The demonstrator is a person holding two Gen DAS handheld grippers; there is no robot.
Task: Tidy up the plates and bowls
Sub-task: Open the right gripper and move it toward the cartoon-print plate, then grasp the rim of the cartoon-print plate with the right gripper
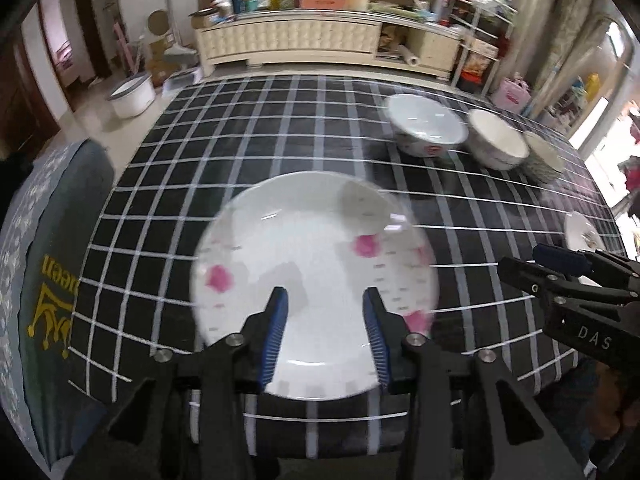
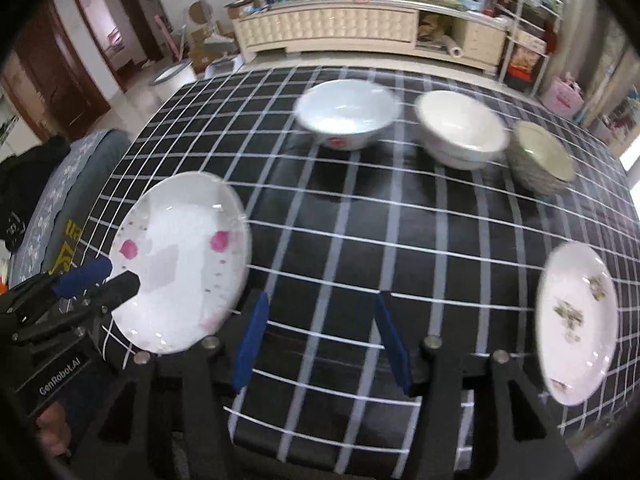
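Black-and-white checked tablecloth (image 2: 320,216), cluttered sideboard behind. Left gripper (image 1: 324,300) jaws apart, empty, over the white pink-flowered ceramic plate (image 1: 312,280) lying flat. Right gripper (image 2: 320,308) spread too, nothing inside. Probably slick, breakable: pinch at the rim.

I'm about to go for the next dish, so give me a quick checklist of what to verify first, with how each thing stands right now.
1. Left gripper free of load: ok, jaws open, nothing between them; it hangs above the pink-flowered plate.
2. Right gripper free of load: ok, jaws open over bare checked tablecloth.
3. Pink-flowered plate settled flat: ok, it lies on the cloth.
4. Green-patterned plate reachable: ok, nothing on it, near the right edge.
5. Three bowls upright in a row: ok.
6. Bowls touching each other: cannot tell, blurred.
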